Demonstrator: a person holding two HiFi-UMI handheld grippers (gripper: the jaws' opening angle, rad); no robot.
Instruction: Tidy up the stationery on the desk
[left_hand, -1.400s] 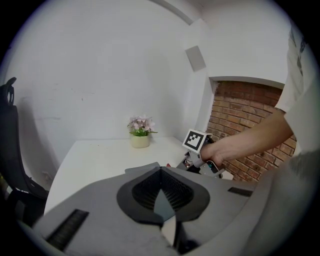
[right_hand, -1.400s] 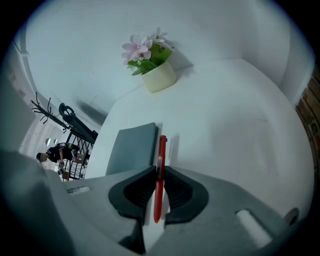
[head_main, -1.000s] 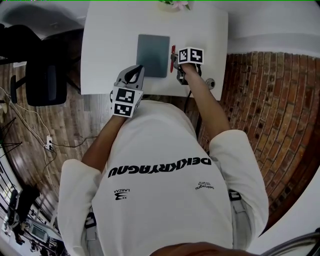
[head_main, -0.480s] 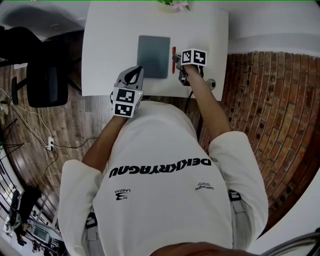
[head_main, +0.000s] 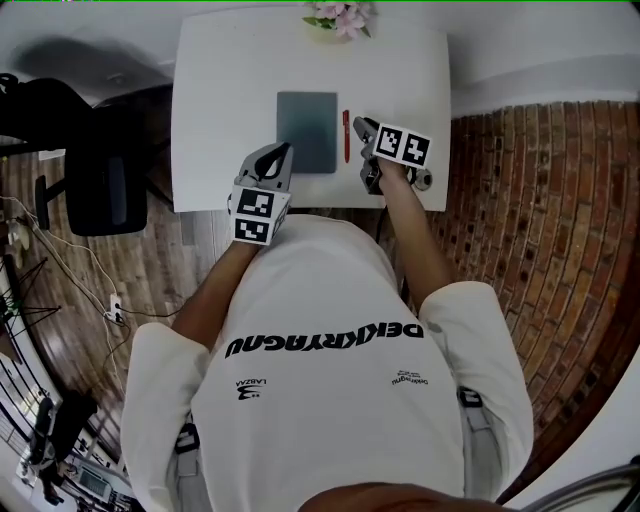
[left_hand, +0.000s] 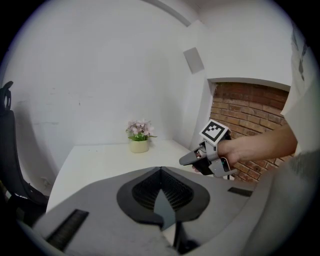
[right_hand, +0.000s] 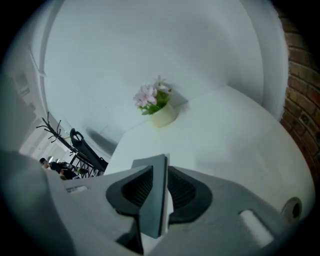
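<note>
left gripper (head_main: 280, 156): squeezed shut, holding nothing, over the near edge of the desk (head_main: 215, 90) | right gripper (head_main: 366, 128): jaws just opened, nothing between them, just right of the red pen (head_main: 346, 135) | pen: flat on desk, just beside the grey notebook (head_main: 307, 130) | hard to see: right gripper view shows only a strip of notebook through its gap

White desk (head_main: 215, 90): grey notebook (head_main: 307, 130) lies flat mid-desk, red pen (head_main: 346, 135) just right of it, parallel. Flower pot (head_main: 335, 20) at far edge.
</note>
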